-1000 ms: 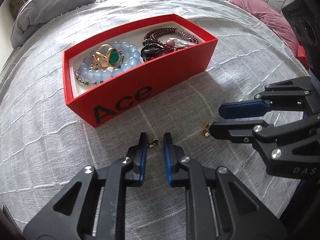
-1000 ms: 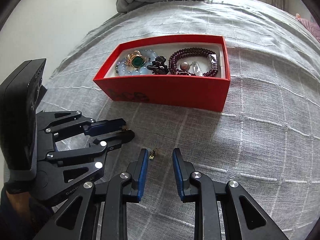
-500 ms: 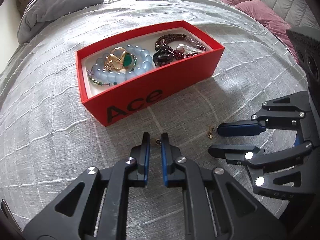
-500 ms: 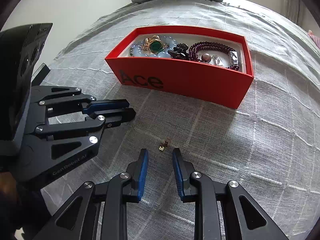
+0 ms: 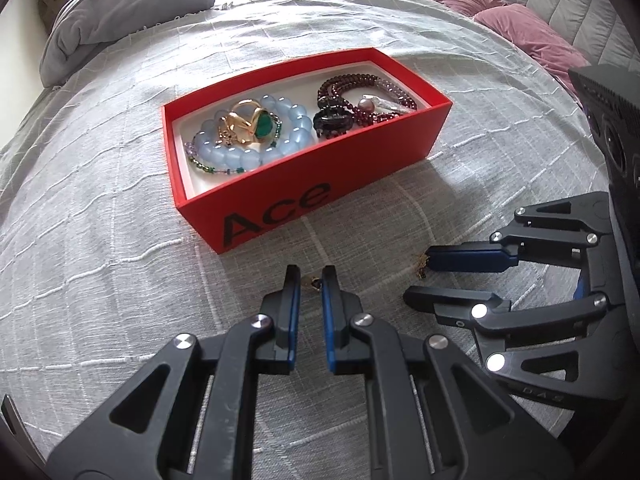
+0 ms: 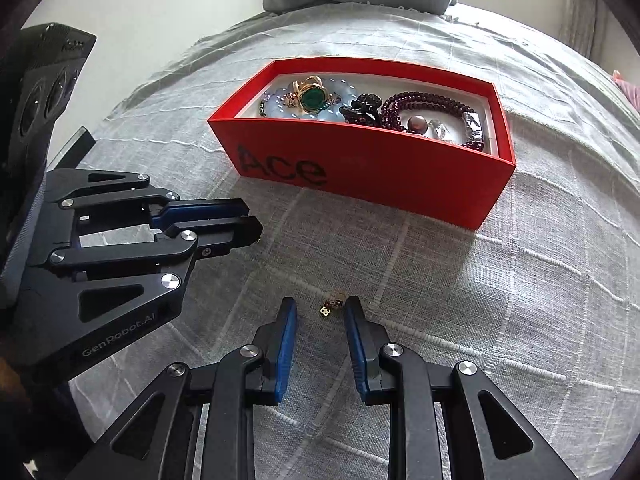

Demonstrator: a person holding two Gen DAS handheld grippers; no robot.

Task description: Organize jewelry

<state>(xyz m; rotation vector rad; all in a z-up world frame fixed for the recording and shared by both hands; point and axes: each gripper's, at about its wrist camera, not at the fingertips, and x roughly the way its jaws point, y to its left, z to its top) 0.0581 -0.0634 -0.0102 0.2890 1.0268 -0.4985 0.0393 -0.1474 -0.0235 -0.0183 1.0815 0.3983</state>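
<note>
Nearest the left wrist camera, the left gripper (image 5: 311, 280) points steeply down at the grey woven bedspread with pale raised grid lines (image 5: 120, 240). Its blue-padded jaws are drawn close together on a small gold earring with a dark stone (image 5: 313, 282), which sits between the fingertips; the pads appear to pinch it, though actual contact is too small to confirm.

In the right wrist view, the right gripper (image 6: 320, 312) also points down at the bedspread. Its jaws stand partly apart. A second small gold earring with dark red stones (image 6: 332, 306) lies on the fabric between the fingertips, just beside the right-hand pad; no pad presses on it.

The two grippers work side by side, near one another but not touching. Each shows in the other camera's view.

Beyond both grippers sits a red rectangular cardboard box with a white inner lining and black "Ace" lettering on its near wall (image 5: 280, 208). It rests flat on the bedspread, apart from both earrings. Inside, at one end: a pale blue beaded bracelet (image 5: 256, 156) with a gold ring set with a green stone (image 5: 256, 126) lying on it. At the other end: a dark red beaded bracelet (image 5: 360, 84), with a black ornament (image 5: 332, 122) beside it.

Farthest back: a grey pillow (image 5: 128, 8) and dusky pink velvet cushions (image 5: 520, 28).
</note>
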